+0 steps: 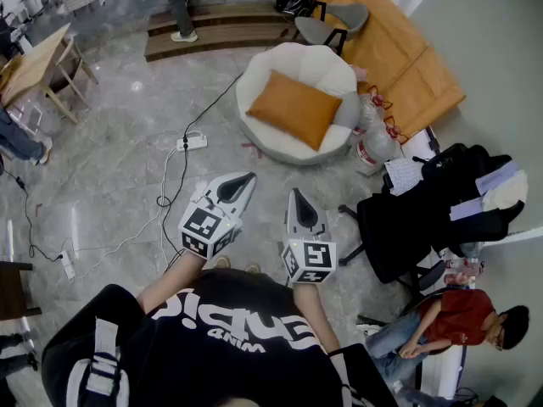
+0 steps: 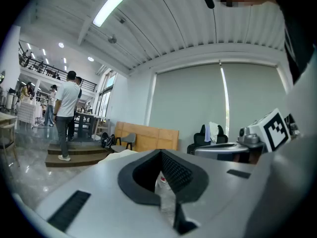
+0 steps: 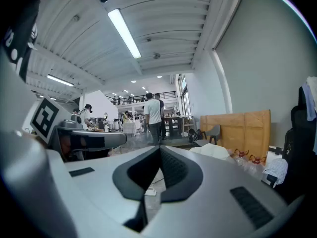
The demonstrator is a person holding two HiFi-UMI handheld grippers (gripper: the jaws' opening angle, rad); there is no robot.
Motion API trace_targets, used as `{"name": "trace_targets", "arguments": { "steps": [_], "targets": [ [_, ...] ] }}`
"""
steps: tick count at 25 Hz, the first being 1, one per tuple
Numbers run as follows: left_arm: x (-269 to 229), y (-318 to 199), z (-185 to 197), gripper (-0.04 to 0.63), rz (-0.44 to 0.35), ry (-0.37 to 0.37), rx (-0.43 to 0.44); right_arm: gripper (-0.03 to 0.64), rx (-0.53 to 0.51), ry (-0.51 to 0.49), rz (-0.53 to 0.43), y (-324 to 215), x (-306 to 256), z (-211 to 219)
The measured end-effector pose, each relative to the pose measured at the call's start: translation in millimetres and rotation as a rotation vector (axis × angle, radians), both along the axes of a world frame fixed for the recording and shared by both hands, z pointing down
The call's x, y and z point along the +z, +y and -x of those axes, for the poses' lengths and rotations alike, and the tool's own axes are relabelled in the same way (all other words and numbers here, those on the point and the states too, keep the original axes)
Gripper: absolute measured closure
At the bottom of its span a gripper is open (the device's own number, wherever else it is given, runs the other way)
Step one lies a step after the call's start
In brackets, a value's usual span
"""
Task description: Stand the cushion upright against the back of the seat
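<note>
An orange cushion (image 1: 293,107) lies flat across the round white seat (image 1: 327,69) at the far side of the floor. Both grippers hang well short of it, about waist high in front of the person. The left gripper (image 1: 246,179) points toward the seat with its jaws shut and nothing between them. My right gripper (image 1: 294,194) sits beside it, also shut and empty. In the left gripper view the closed jaws (image 2: 161,151) fill the bottom, and the cushion is hidden behind them. In the right gripper view the shut jaws (image 3: 159,148) show a sliver of the white seat (image 3: 218,151) beyond.
A power strip (image 1: 193,142) and loose cables lie on the marble floor left of the seat. Water bottles (image 1: 373,147) stand at its right. A black office chair piled with clothes (image 1: 433,214) and a seated person (image 1: 450,320) are at the right. Wooden panels (image 1: 399,53) lean behind.
</note>
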State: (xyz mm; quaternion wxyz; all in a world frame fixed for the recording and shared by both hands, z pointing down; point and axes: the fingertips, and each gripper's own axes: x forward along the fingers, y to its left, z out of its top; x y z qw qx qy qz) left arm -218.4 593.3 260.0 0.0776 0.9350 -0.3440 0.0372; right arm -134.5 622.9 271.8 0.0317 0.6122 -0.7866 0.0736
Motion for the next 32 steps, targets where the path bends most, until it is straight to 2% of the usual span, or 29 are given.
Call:
{"name": "trace_targets", "arguments": {
  "steps": [11,16,25,32],
  "targets": [
    [2.5,6.3,-2.0,0.586,0.0,-0.003,-0.004,0.595,0.0,-0.003,0.002,6.2,2.0,-2.4],
    [4.4,8.2,-2.8,0.586,0.005,-0.009,-0.005,0.595,-0.038,-0.035,-0.007,11.2,-1.0,1.3],
    [20.7,18.3,-15.1,0.586,0.027,-0.008,-0.012,0.595,-0.033,-0.049,-0.006,24.1,10.2,-17.2],
    [21.7,26.9,-31.3,0.586,0.012,-0.003,-0.029,0.595,-0.032,-0.056,-0.016,34.7,15.1,-40.3]
  ]
}}
